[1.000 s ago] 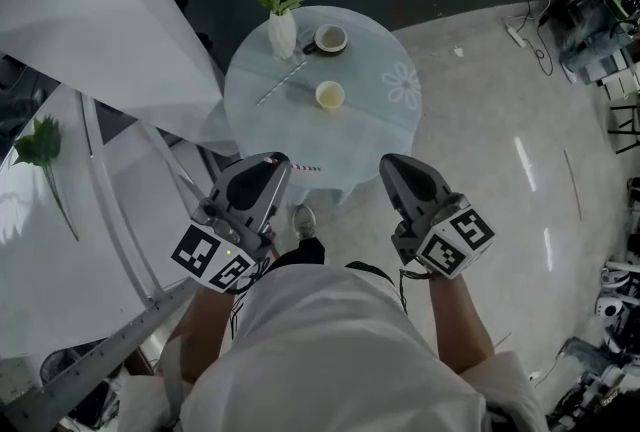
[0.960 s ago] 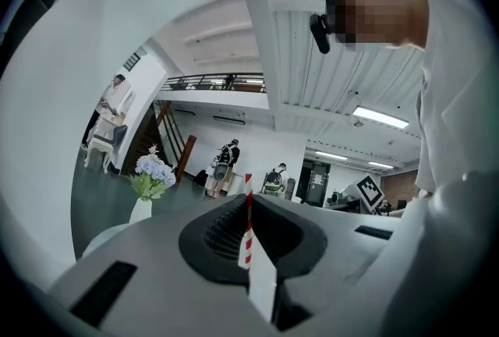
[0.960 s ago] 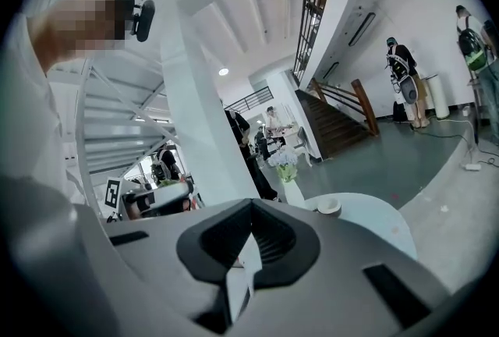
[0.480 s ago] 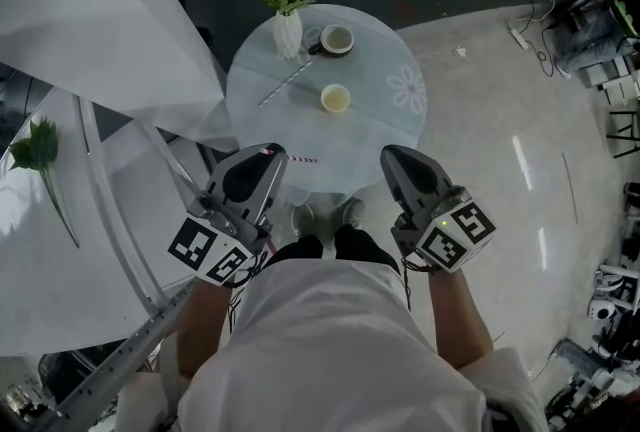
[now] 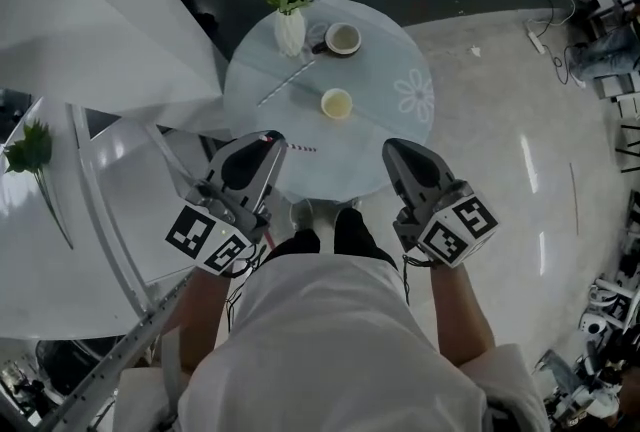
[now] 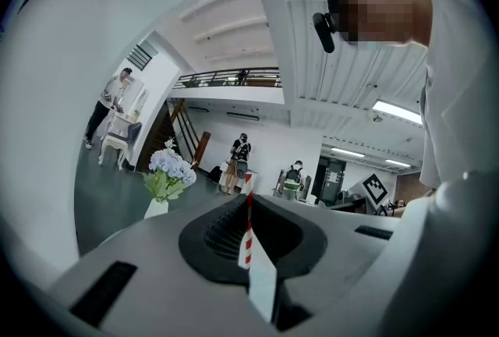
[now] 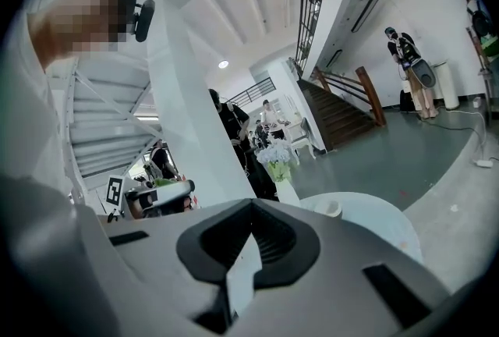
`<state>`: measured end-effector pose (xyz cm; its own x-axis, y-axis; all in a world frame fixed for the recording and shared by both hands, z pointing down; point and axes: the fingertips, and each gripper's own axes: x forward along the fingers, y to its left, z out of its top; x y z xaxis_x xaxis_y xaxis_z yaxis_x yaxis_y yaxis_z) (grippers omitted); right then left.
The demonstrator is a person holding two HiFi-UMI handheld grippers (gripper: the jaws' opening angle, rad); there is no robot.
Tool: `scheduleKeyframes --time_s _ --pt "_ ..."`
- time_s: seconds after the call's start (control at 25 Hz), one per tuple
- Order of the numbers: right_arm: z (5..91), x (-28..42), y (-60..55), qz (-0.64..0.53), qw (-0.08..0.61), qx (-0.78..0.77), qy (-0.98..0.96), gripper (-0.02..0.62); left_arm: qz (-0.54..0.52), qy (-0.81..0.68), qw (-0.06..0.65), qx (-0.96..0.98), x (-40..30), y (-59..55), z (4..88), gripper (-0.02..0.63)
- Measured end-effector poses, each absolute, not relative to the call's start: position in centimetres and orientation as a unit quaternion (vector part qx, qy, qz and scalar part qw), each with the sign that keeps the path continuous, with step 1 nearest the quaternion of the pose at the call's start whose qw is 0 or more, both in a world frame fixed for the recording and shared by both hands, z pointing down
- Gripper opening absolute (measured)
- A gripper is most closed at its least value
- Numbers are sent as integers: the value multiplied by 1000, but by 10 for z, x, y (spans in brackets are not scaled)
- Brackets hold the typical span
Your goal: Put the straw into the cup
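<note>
Greenery marks our far left: a green leafy stem against a glossy white surface. Next comes our left gripper, held over the near left edge of the round frosted-glass table. Its fingers are pinched narrow on the red-and-white striped paper straw, which runs up between the dark ribbed pads in the left gripper view. In the head view the straw pokes out rightward from the tips. So the straw is in our grip above the table's near edge, well apart from both cups.

Further from us on the tabletop, a pale thin stick lies slanted. Near it, at the far rim, stands a white vase of pale blue flowers. Just right of the vase stands a white round cup. Nearer to us, toward the middle, a small pale yellow cup stands upright with its mouth open.

A white flower print decorates the glass further right. Our right gripper hangs over the table's near right edge, its fingers closed together with nothing between them. Pale polished floor spreads out to the right.
</note>
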<state>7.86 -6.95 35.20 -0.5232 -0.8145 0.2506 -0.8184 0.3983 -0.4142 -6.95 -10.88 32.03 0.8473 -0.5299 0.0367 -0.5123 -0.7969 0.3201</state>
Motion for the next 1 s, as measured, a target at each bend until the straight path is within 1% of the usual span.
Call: scheduleKeyframes --time_s 0.48,0.6,1.0 --pt "389 124 -130 281 28 441 -852 20 -15 -332 189 924 -23 -178 363 29" --pt "396 131 -141 288 31 430 -855 20 -16 -347 207 915 -17 -191 378 31" --pt "429 149 -166 306 55 415 -855 20 -6 -366 225 903 -2 -227 418 31"
